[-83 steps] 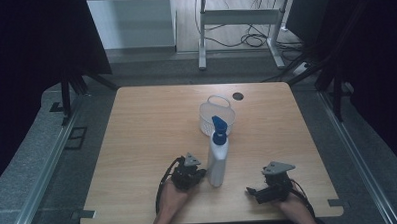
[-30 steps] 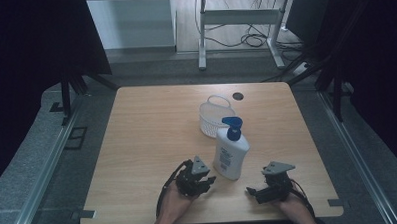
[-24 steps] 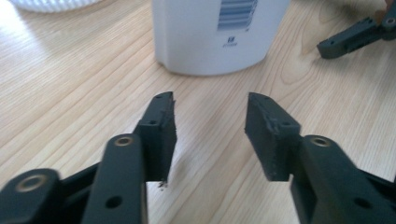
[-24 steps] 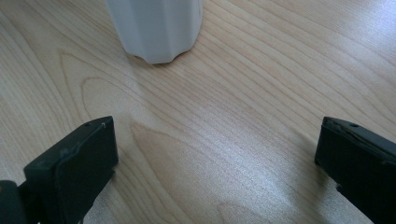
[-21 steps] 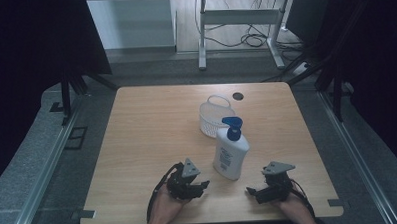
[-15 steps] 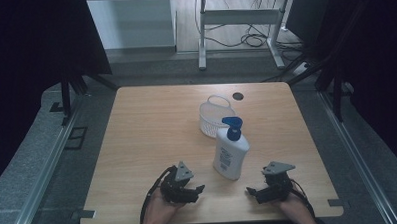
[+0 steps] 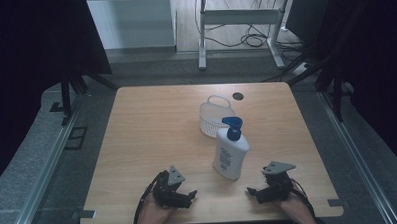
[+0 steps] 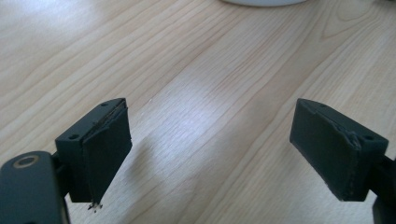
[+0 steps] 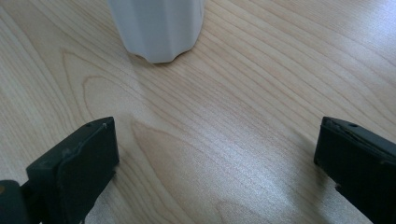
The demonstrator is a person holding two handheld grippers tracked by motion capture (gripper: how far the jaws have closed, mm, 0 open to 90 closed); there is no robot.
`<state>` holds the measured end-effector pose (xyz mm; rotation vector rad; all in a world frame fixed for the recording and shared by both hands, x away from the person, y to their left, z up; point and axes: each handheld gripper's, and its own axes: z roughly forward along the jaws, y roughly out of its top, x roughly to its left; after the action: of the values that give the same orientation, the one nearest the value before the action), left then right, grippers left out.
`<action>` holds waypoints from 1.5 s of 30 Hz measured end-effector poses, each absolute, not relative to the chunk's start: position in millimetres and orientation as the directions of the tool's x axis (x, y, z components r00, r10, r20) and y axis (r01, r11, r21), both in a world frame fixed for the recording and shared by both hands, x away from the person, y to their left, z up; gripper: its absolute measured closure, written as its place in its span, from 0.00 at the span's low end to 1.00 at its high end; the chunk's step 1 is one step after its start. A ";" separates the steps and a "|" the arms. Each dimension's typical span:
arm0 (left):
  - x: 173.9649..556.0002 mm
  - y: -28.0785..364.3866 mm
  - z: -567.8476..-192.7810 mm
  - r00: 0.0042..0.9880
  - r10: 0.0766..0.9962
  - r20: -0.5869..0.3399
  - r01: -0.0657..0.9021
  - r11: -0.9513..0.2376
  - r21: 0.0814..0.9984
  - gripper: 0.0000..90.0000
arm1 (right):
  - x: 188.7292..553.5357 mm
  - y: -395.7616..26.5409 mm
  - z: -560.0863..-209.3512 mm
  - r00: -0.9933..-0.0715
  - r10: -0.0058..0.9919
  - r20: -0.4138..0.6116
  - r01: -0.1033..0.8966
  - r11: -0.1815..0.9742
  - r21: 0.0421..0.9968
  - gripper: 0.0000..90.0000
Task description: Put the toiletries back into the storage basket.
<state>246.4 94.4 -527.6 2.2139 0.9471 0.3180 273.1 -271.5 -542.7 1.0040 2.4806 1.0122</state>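
place: lab | cues: black curtains (image 7: 39,42); floor cables (image 7: 249,37); framed table (image 7: 152,123)

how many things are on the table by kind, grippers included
pump bottle: 1, white with a blue pump, upright
basket: 1, white, right behind the bottle
grippers: 2, left gripper and right gripper, both open and empty
total: 4

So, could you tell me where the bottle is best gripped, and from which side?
Probably across the bottle's flat white body, below the blue pump, coming from the near edge: it stands upright, and its body is narrow enough for open fingers.
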 end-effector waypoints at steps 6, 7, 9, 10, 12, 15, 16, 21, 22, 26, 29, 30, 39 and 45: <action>250.2 99.1 -537.1 0.686 0.726 -0.047 0.550 -0.474 0.688 0.13 | 272.1 -273.0 -536.8 -0.725 0.689 0.015 0.489 0.499 0.715 0.09; 250.5 99.1 -538.2 0.685 0.727 -0.046 0.550 -0.475 0.687 0.13 | 271.7 -272.7 -536.1 -0.728 0.686 0.013 0.484 0.500 0.719 0.09; 251.3 98.7 -541.3 0.685 0.728 -0.036 0.548 -0.482 0.683 0.13 | 271.1 -272.3 -534.9 -0.733 0.680 0.011 0.477 0.503 0.721 0.09; 251.6 98.5 -542.3 0.689 0.724 -0.026 0.542 -0.491 0.682 0.13 | 270.8 -272.2 -534.2 -0.732 0.681 0.004 0.474 0.505 0.721 0.09; 251.7 98.3 -542.4 0.687 0.726 -0.025 0.540 -0.487 0.686 0.13 | 270.9 -272.6 -533.1 -0.732 0.681 0.001 0.472 0.506 0.722 0.09; 252.1 99.2 -543.1 0.689 0.724 -0.027 0.538 -0.486 0.688 0.13 | 270.7 -273.5 -530.8 -0.731 0.682 -0.002 0.467 0.503 0.727 0.07; 252.1 99.1 -543.4 0.691 0.722 -0.027 0.535 -0.486 0.690 0.13 | 270.4 -273.6 -529.9 -0.731 0.682 -0.002 0.466 0.502 0.729 0.07; 252.3 99.2 -543.3 0.691 0.722 -0.029 0.537 -0.487 0.689 0.13 | 269.2 -272.7 -525.0 -0.744 0.668 0.005 0.454 0.500 0.738 0.02; 252.3 99.2 -543.3 0.691 0.722 -0.029 0.537 -0.487 0.689 0.13 | 268.9 -272.3 -524.1 -0.747 0.664 0.006 0.450 0.500 0.739 0.02; 252.4 99.2 -543.3 0.692 0.722 -0.029 0.537 -0.487 0.689 0.13 | 267.2 -269.7 -517.0 -0.761 0.648 -0.015 0.424 0.515 0.745 0.00; 252.6 99.3 -543.3 0.692 0.721 -0.027 0.536 -0.488 0.689 0.13 | 266.8 -267.9 -511.7 -0.766 0.643 0.003 0.420 0.497 0.759 0.00; 252.5 99.3 -543.3 0.692 0.721 -0.028 0.536 -0.488 0.689 0.13 | 266.8 -267.3 -510.1 -0.769 0.639 0.007 0.417 0.493 0.764 0.00; 252.7 99.7 -543.0 0.695 0.719 -0.024 0.535 -0.494 0.686 0.13 | 269.3 -261.1 -489.3 -0.775 0.630 0.039 0.413 0.460 0.786 0.00; 252.9 99.1 -543.2 0.691 0.722 -0.026 0.537 -0.489 0.687 0.13 | 275.5 -250.3 -470.9 -0.787 0.615 0.038 0.394 0.454 0.799 0.00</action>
<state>252.9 99.1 -543.2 2.2135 0.9591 0.3491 275.5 -250.3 -470.9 0.8701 2.4494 1.2447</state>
